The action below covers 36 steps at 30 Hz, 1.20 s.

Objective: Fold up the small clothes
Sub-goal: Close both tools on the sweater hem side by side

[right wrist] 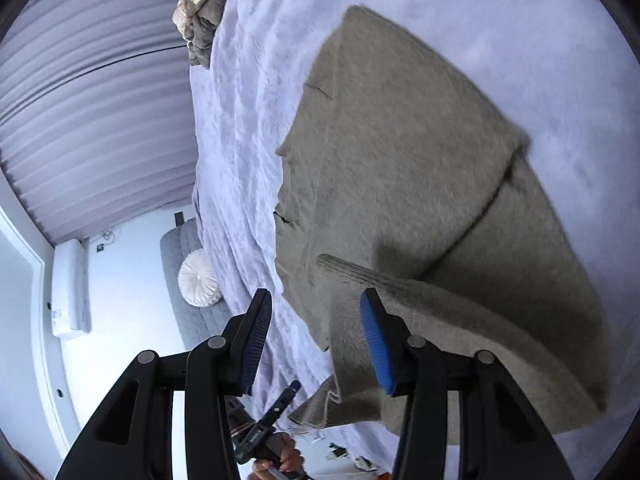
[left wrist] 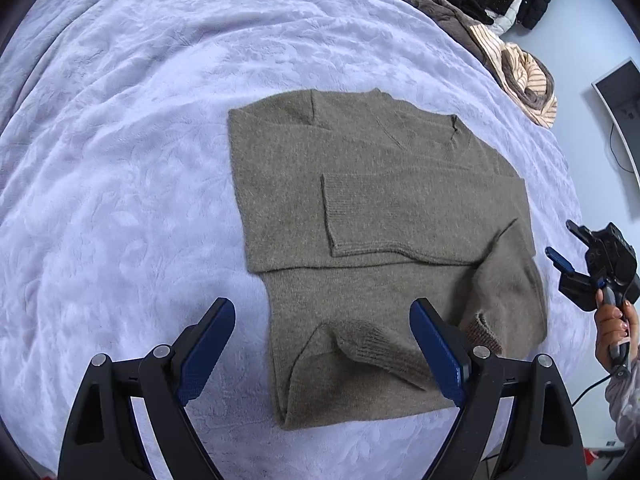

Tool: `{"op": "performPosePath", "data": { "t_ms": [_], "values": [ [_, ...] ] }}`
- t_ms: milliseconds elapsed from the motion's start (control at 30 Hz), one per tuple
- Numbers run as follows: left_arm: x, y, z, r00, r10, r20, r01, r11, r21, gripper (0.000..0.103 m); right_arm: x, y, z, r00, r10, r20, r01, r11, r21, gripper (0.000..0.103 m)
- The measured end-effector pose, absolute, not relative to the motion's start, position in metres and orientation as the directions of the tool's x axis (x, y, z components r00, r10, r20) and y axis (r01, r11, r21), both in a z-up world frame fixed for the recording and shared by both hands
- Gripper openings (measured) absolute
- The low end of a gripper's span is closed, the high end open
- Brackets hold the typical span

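Observation:
A grey-brown knit sweater lies flat on the pale lilac bedspread, its sleeves folded in over the body. My left gripper is open and empty, hovering over the sweater's near hem with a ribbed cuff between its fingers. My right gripper shows at the right edge of the left wrist view, off the sweater's side. In the right wrist view the right gripper is open and empty above the sweater near a folded sleeve.
A pile of other clothes, brown, striped and black, lies at the far right of the bed. In the right wrist view I see the bed's edge, a white round cushion on a grey seat below, and the floor.

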State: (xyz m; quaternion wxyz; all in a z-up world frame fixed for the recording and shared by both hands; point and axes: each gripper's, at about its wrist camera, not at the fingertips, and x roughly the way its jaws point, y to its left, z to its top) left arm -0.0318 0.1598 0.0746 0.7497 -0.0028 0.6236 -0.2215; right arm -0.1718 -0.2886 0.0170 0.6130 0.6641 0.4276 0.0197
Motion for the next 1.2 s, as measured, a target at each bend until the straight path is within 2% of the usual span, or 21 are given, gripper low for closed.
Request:
{"op": "performPosePath", "data": {
  "t_ms": [167,300,367,467,733,767,800,833,867,900,933,967,1000,1033,1200],
  "values": [
    [-0.025,0.168,0.075,0.136,-0.337,-0.932,0.296,0.911,-0.287,0.089,-0.179,-0.291,0.039,0.501,0.524,-0.688,0.577,0.39,0.717,0.051],
    [-0.026,0.152,0.071,0.115,-0.331,-0.937,0.368,0.89,-0.269,0.089,-0.173,-0.274,0.046,0.389,0.459,-0.798,0.519,0.607,0.602,0.051],
    [-0.028,0.134,0.069,0.095,-0.337,-0.937,0.439,0.859,-0.265,0.089,-0.163,-0.261,0.047,0.359,0.439,-0.824,0.464,0.681,0.566,0.051],
    [-0.029,0.1,0.058,0.03,-0.367,-0.93,0.522,0.799,-0.299,0.096,-0.143,-0.244,0.046,0.318,0.413,-0.853,0.38,0.769,0.514,0.051],
    [-0.023,0.031,0.011,-0.055,-0.316,-0.947,0.616,0.736,-0.282,0.096,-0.112,-0.223,0.033,0.243,0.33,-0.912,0.235,0.892,0.386,0.051],
    [-0.023,0.029,0.007,-0.064,-0.315,-0.947,0.618,0.733,-0.285,0.088,-0.11,-0.222,0.029,0.234,0.324,-0.916,0.221,0.9,0.375,0.051],
    [-0.024,0.027,0.003,-0.069,-0.312,-0.948,0.622,0.729,-0.285,0.073,-0.109,-0.221,0.027,0.229,0.328,-0.916,0.209,0.903,0.376,0.051],
    [-0.024,0.026,0.0,-0.077,-0.3,-0.951,0.628,0.726,-0.28,0.065,-0.108,-0.221,0.024,0.222,0.339,-0.914,0.197,0.903,0.382,0.051],
    [-0.025,0.026,-0.003,-0.07,-0.291,-0.954,0.632,0.727,-0.268,0.048,-0.109,-0.22,0.021,0.209,0.356,-0.911,0.184,0.901,0.394,0.051],
    [-0.025,0.028,-0.004,-0.063,-0.292,-0.954,0.635,0.726,-0.264,0.025,-0.109,-0.218,0.018,0.199,0.369,-0.908,0.173,0.899,0.403,0.051],
    [-0.024,0.03,-0.005,-0.077,-0.307,-0.949,0.628,0.724,-0.285,0.014,-0.11,-0.216,0.016,0.191,0.372,-0.909,0.162,0.901,0.402,0.051],
    [-0.023,0.033,-0.005,-0.091,-0.321,-0.943,0.615,0.726,-0.307,0.008,-0.112,-0.212,0.014,0.184,0.361,-0.914,0.145,0.91,0.389,0.05],
    [-0.024,0.036,-0.003,-0.087,-0.336,-0.938,0.603,0.732,-0.318,0.008,-0.113,-0.209,0.015,0.184,0.344,-0.921,0.134,0.919,0.37,0.033],
    [-0.025,0.04,0.002,-0.073,-0.354,-0.932,0.597,0.734,-0.325,0.008,-0.115,-0.206,0.018,0.181,0.314,-0.932,0.122,0.933,0.338,0.006],
    [-0.026,0.071,0.042,0.037,-0.443,-0.896,0.52,0.774,-0.361,0.008,-0.134,-0.201,0.059,0.29,0.216,-0.932,0.091,0.964,0.252,0.006]
  ]
}}
